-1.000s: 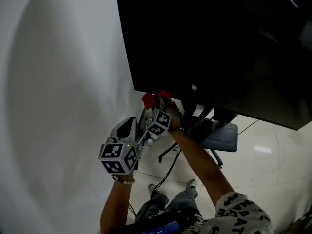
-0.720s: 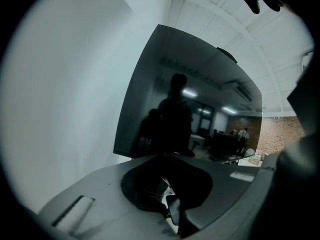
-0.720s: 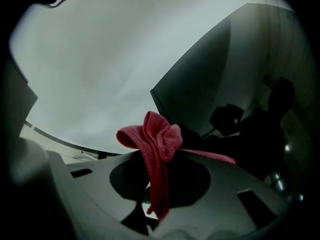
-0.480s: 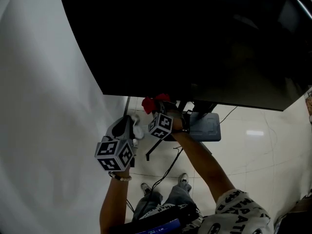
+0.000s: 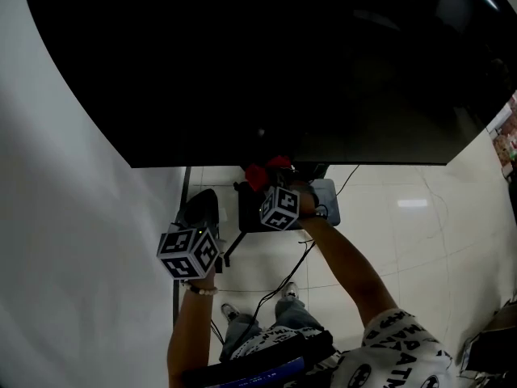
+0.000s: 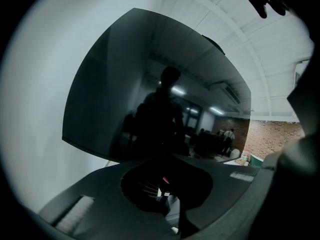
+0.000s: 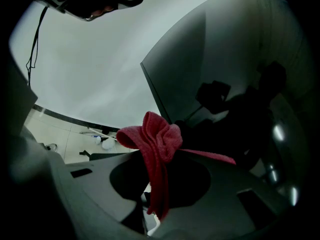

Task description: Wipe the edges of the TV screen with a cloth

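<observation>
The red cloth [image 5: 262, 174] was pinched by the right hand-held gripper [image 5: 268, 183], jaws pressed on it, w/ a bunch sticking out past the tips and a strip hanging back between them [image 7: 157, 149]. It was held right at the lower edge of the TV screen [image 5: 266, 63], approx. mid-width; actual contact w/ the edge couldn't be confirmed. The left hand-held gripper [image 5: 202, 204] was held below the TV screen's lower left corner, apart from it, jaws pressed together w/ nothing between. The TV screen [image 6: 150, 84] was seen dark, w/ room reflections. A white wall [image 5: 73, 217] was seen left of the TV screen, a pale tiled floor [image 5: 404, 217] below it.
</observation>
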The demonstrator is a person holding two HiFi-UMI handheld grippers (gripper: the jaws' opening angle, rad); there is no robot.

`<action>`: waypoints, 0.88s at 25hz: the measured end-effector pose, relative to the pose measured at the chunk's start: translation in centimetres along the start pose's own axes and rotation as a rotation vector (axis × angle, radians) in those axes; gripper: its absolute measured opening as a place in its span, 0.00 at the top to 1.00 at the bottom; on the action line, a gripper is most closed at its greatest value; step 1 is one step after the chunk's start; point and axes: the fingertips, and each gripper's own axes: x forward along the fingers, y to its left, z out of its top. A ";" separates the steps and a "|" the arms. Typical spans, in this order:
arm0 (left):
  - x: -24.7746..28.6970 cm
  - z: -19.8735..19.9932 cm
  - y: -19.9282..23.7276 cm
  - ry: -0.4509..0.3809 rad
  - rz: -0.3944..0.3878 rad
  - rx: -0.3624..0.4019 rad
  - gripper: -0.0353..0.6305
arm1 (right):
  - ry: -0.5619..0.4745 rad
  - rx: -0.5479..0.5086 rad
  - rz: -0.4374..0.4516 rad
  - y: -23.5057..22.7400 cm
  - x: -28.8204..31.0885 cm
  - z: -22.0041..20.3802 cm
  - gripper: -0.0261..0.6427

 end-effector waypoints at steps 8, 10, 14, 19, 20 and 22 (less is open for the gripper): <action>3.8 -2.4 -7.1 0.026 -0.045 -0.007 0.96 | 0.015 -0.017 0.000 -2.4 -3.0 -8.1 0.84; 4.6 -2.9 -8.2 0.026 -0.047 -0.007 0.96 | 0.020 -0.018 0.001 -2.7 -3.4 -9.9 0.84; 5.7 -4.0 -10.4 0.033 -0.046 -0.018 0.96 | 0.042 -0.023 0.001 -3.7 -4.9 -13.1 0.84; 4.8 -4.7 -11.7 0.049 -0.029 -0.031 0.96 | 0.021 -0.008 -0.002 -4.4 -7.5 -13.9 0.84; 4.7 -4.8 -11.9 0.053 -0.032 -0.026 0.96 | 0.010 0.007 0.002 -4.3 -8.2 -13.8 0.84; 4.7 -5.5 -12.2 0.064 -0.038 -0.017 0.96 | -0.041 0.107 0.042 -3.6 -9.9 -13.5 0.84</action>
